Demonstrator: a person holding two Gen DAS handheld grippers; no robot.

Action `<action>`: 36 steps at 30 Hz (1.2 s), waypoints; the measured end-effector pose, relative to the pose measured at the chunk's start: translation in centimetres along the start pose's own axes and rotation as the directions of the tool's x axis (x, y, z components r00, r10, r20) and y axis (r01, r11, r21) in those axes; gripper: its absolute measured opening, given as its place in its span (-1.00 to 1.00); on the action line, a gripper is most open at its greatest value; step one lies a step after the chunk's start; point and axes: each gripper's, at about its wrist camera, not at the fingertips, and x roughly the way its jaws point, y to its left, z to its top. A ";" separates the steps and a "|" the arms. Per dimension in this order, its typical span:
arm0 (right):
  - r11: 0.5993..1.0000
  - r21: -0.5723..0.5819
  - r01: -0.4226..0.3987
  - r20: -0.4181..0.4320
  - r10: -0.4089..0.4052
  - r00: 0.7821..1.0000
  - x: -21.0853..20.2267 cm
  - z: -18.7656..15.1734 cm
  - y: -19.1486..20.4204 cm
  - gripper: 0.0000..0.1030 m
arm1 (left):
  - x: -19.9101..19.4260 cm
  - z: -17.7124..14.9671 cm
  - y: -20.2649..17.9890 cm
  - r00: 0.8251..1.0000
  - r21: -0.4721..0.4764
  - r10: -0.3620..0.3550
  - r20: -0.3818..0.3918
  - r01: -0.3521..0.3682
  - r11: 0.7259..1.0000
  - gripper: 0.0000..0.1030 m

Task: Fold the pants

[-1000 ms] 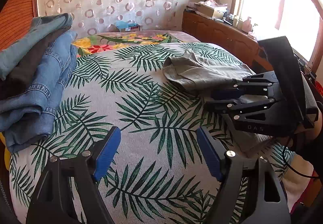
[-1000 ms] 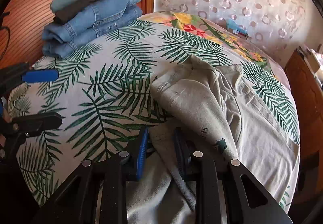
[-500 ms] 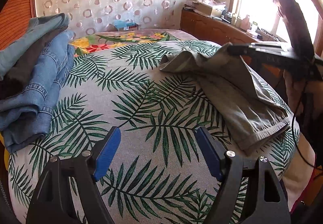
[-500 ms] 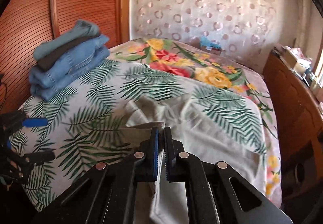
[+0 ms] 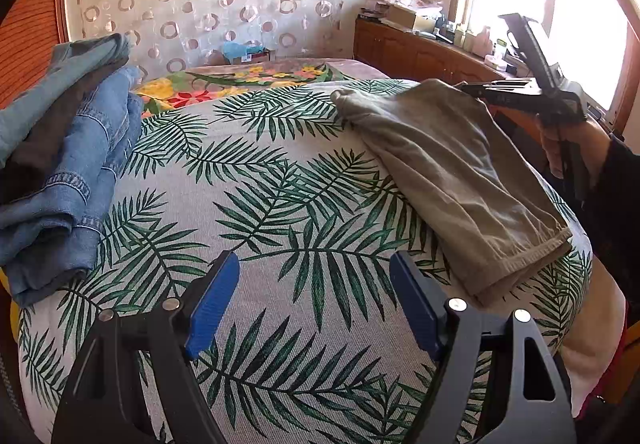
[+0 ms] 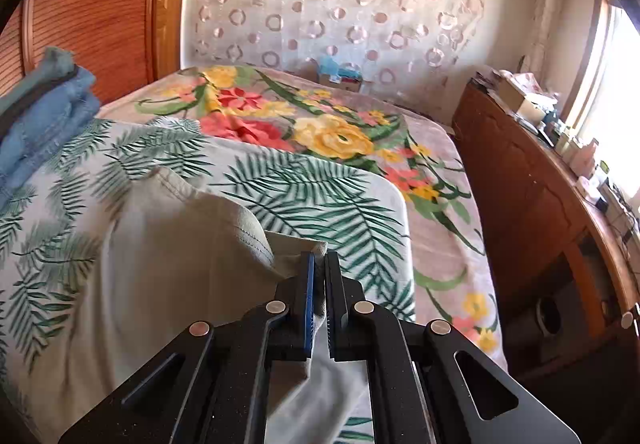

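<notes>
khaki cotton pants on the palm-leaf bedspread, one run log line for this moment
stage: fold underway | right claw: shut on khaki cotton pants, edge lifted | left claw: open, empty, above palm-leaf bedspread

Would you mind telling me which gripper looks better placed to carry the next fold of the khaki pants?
Right, probably. The right gripper is already shut on an edge of the khaki pants, lifting it off the leaf-print cover. The left gripper hangs open over bare cover, apart from the pants.

Wrist cams, angled down, shared bed (image 5: 304, 204)
</notes>
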 end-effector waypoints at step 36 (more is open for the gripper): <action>0.957 0.272 -0.097 -0.104 0.130 0.986 2.4 -2.1 -4.7 -0.68 | 3.8 2.3 -7.6 0.994 0.134 -0.088 -0.062 0.096 0.986 0.52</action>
